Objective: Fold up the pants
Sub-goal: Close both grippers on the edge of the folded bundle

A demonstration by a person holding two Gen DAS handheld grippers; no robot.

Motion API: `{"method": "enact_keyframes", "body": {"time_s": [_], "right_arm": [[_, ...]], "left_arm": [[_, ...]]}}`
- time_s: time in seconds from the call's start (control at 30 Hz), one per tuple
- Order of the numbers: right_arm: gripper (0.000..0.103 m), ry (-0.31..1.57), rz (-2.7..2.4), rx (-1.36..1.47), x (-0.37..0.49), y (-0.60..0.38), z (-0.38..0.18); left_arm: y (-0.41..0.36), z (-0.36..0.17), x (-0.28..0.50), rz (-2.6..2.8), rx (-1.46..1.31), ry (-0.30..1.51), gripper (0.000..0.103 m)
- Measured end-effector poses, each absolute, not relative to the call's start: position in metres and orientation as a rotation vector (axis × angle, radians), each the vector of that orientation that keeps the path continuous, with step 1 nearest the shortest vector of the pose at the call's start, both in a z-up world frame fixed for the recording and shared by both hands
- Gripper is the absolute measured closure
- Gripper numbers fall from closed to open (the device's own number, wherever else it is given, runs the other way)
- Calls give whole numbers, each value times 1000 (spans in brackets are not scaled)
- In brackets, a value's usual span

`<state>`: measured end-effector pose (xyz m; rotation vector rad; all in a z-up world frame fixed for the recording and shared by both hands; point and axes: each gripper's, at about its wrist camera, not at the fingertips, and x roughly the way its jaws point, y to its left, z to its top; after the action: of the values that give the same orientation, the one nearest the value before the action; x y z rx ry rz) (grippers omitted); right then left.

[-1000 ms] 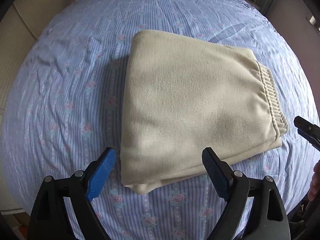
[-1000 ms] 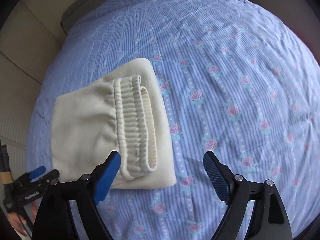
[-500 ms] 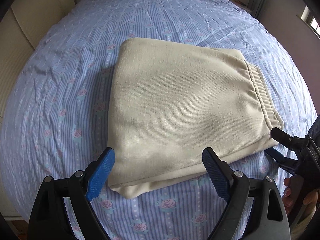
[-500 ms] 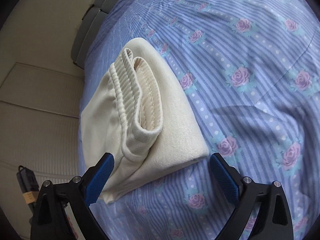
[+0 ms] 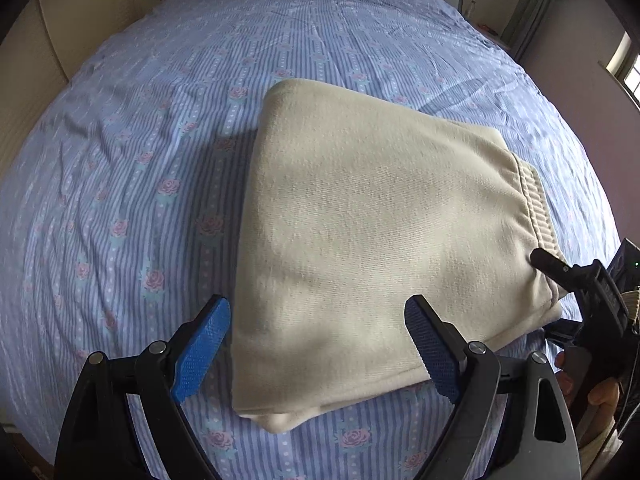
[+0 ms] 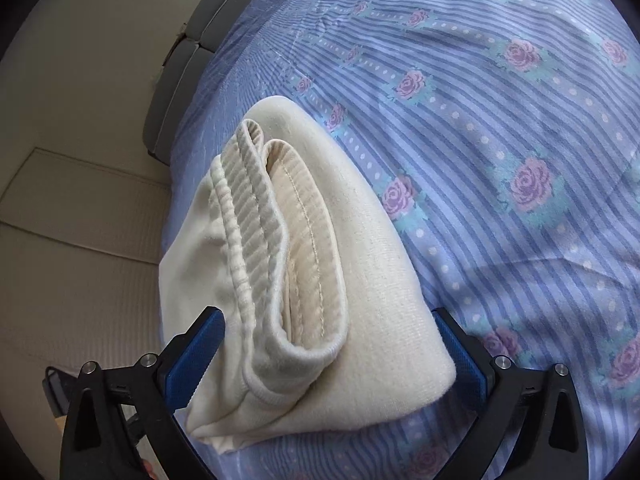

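Observation:
The cream pants (image 5: 380, 248) lie folded into a thick rectangle on the bed, with the ribbed waistband (image 5: 534, 204) along the right edge. My left gripper (image 5: 318, 344) is open, hovering over the near edge of the stack, empty. My right gripper (image 6: 328, 354) is open with its jaws on either side of the waistband corner (image 6: 288, 280) of the stack, one above and one below; it also shows in the left wrist view (image 5: 560, 292) at the pants' right corner.
The bed sheet (image 5: 140, 160) is blue striped with pink roses and covers the whole bed. A grey headboard (image 6: 188, 64) and beige wall panels (image 6: 72, 220) border the bed. A window (image 5: 628, 72) is at the far right.
My right gripper has moved in low to the waistband corner until its jaws straddle the stack. My left gripper has drawn slightly closer to the near edge.

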<state>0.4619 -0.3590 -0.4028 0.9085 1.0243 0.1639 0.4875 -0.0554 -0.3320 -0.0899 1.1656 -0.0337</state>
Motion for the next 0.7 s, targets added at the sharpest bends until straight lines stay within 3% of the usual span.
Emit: {"method": "enact_keyframes", "body": {"time_s": [0.17, 0.23, 0.43, 0.7], "right_arm": [[3, 1048, 76, 761, 477, -340, -392], [13, 1057, 38, 716, 477, -335, -388], [27, 1085, -29, 602, 476, -320, -370], [29, 1125, -78, 525, 493, -307, -365]], "left_arm": [[-24, -337, 502, -95, -198, 1166, 11], [-8, -339, 509, -139, -278, 1158, 11], [26, -350, 536, -287, -438, 1132, 11], [31, -400, 576, -520, -573, 1224, 14]]}}
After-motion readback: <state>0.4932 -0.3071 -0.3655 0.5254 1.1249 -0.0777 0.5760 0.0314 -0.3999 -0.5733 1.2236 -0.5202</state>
